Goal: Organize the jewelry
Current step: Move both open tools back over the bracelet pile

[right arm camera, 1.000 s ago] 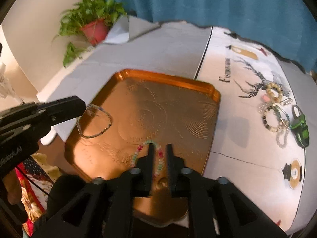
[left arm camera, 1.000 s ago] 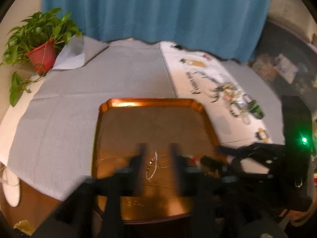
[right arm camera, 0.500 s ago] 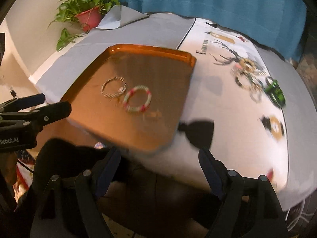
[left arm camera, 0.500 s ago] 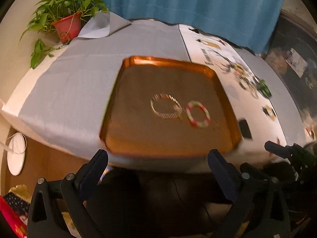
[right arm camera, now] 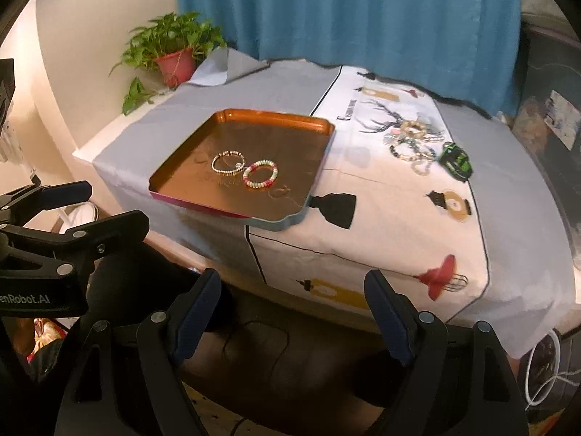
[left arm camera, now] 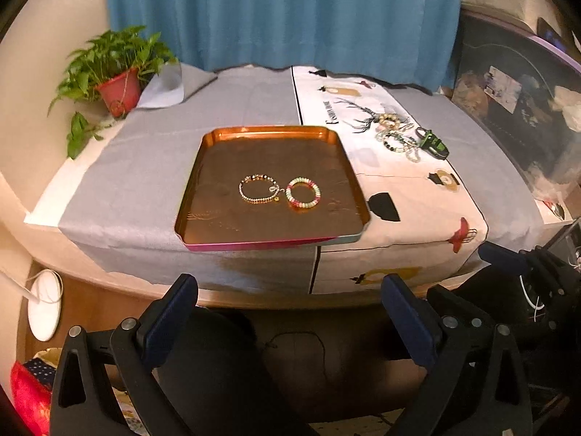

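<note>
A copper tray (left arm camera: 203,152) (right arm camera: 319,167) sits on the table near its front edge. In it lie a gold bead bracelet (left arm camera: 258,189) (right arm camera: 228,162) and a pink and green bead bracelet (left arm camera: 303,193) (right arm camera: 260,174), side by side. A pile of several bracelets (left arm camera: 397,134) (right arm camera: 414,147) lies on the white printed cloth to the right, beside a green and black band (left arm camera: 434,144) (right arm camera: 456,160). My left gripper (left arm camera: 288,301) is open and empty, below and in front of the table. My right gripper (right arm camera: 292,298) is open and empty, also back from the table edge.
A potted plant in a red pot (left arm camera: 120,91) (right arm camera: 176,63) stands at the table's back left. A blue curtain (left arm camera: 283,14) hangs behind. Grey cloth (left arm camera: 138,167) covers the left of the table. A white round object (left arm camera: 43,305) lies on the floor at the left.
Both grippers were shut on bracelets over the tray; they have opened, left both bracelets lying in the tray, and pulled back and down away from the table.
</note>
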A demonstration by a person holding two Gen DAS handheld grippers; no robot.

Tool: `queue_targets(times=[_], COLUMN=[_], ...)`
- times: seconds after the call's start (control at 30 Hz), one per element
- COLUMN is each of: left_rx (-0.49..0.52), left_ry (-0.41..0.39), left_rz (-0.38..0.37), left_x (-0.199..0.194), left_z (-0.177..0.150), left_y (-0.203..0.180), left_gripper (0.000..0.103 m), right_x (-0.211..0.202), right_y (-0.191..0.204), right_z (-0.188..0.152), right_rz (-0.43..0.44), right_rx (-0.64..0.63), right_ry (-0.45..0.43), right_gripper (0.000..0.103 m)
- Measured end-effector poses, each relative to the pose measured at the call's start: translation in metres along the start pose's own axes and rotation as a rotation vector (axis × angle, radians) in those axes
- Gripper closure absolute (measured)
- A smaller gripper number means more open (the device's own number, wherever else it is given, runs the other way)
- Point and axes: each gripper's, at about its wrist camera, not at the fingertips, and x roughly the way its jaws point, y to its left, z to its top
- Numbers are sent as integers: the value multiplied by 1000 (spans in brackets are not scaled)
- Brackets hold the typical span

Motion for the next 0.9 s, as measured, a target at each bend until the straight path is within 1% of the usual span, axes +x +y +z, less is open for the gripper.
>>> queue_targets(times=[0.23, 0.43, 0.63, 0.9], left_rx=[36, 60, 64, 71], left_ry=[-26, -31, -23, 9], left_rz=[15, 23, 22, 10], left_x=[-22, -26, -23, -6], left_z=[-9, -11, -11, -1], left_y=[-15, -23, -26, -34], left_gripper=[3, 3, 3, 3], right_x=[-20, -27, -24, -11], right_y=[-7, -12, -17, -30], right_z=[-13, -20, -19, -19], right_rz=[9, 13, 10, 8], right_rx=[24, 37, 51, 76], right_ry=[-32, -44, -42, -21], right_gripper=[21, 20, 20, 20])
